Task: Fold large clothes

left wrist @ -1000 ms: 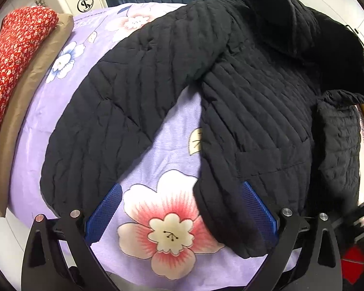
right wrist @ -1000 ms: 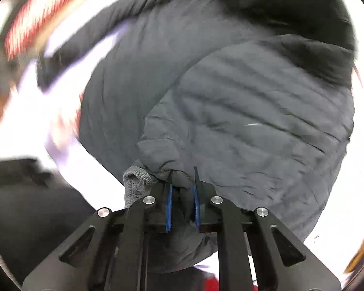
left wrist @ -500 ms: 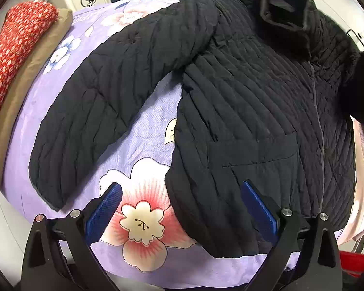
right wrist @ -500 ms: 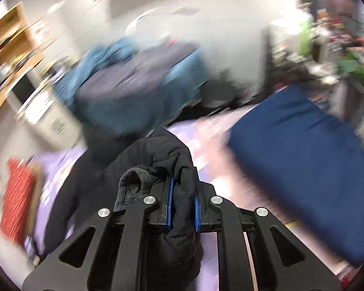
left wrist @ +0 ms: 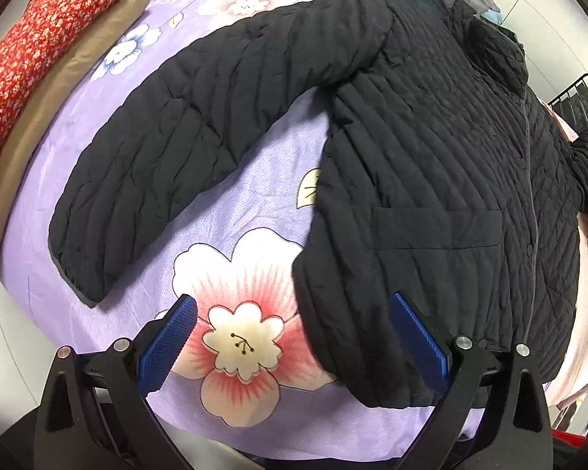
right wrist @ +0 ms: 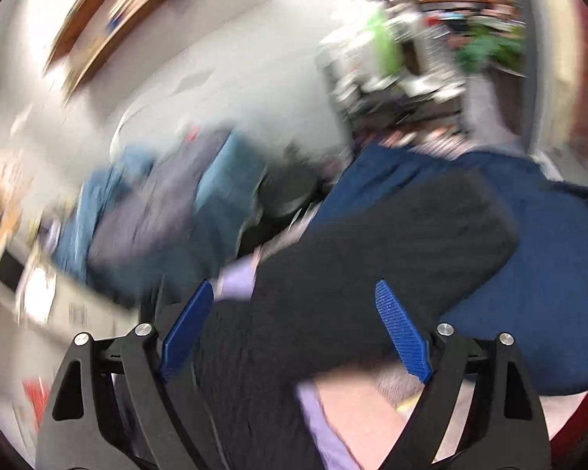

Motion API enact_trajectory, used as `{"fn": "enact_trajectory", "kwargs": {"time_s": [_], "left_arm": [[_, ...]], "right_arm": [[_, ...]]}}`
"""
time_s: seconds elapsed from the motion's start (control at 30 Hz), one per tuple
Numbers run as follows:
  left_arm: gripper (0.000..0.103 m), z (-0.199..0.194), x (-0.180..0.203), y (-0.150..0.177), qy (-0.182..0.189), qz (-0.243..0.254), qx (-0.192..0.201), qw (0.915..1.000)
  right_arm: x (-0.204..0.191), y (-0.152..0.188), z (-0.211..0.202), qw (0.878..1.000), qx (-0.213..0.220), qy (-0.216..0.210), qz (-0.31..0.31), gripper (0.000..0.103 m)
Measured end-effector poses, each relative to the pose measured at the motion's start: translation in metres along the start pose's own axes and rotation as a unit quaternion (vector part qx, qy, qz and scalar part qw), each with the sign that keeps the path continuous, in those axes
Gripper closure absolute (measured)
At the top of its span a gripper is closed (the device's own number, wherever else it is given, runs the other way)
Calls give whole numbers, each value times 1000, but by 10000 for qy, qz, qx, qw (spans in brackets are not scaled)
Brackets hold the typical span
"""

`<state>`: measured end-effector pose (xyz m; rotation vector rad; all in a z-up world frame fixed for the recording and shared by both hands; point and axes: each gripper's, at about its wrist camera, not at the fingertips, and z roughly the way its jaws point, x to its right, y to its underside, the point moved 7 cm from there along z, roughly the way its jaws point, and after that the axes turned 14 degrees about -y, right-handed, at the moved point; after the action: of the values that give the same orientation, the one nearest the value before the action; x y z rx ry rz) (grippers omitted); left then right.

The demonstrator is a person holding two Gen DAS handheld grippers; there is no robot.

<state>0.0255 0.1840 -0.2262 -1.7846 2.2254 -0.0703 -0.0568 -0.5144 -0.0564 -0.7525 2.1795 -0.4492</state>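
While spread flat on the bedspread (left wrist: 254,196), black jacket (left wrist: 431,156) hem between gaping left jaws, sleeve between right's, both released.

**Bed and what lies on it**

Bed (left wrist: 98,180): covered by a lilac sheet printed with large pink-and-white flowers. Lying on it: one black quilted jacket (left wrist: 431,149), front up, spread flat, one sleeve (left wrist: 200,129) angled out toward the near edge. Along the far left edge: a tan cushion (left wrist: 58,90), with a red floral pillow (left wrist: 39,35) on top.
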Motion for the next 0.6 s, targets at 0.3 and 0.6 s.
{"fn": "enact_trajectory", "kwargs": {"time_s": [0.3, 0.6], "left_arm": [[7, 11, -1, -15, 587, 348, 126, 9976], [7, 36, 42, 1, 1082, 894, -188, 9899]], "right_arm": [[-8, 242, 66, 9663, -2519, -529, -13, 20], [17, 351, 84, 9450, -3179, -199, 744, 35]]}}
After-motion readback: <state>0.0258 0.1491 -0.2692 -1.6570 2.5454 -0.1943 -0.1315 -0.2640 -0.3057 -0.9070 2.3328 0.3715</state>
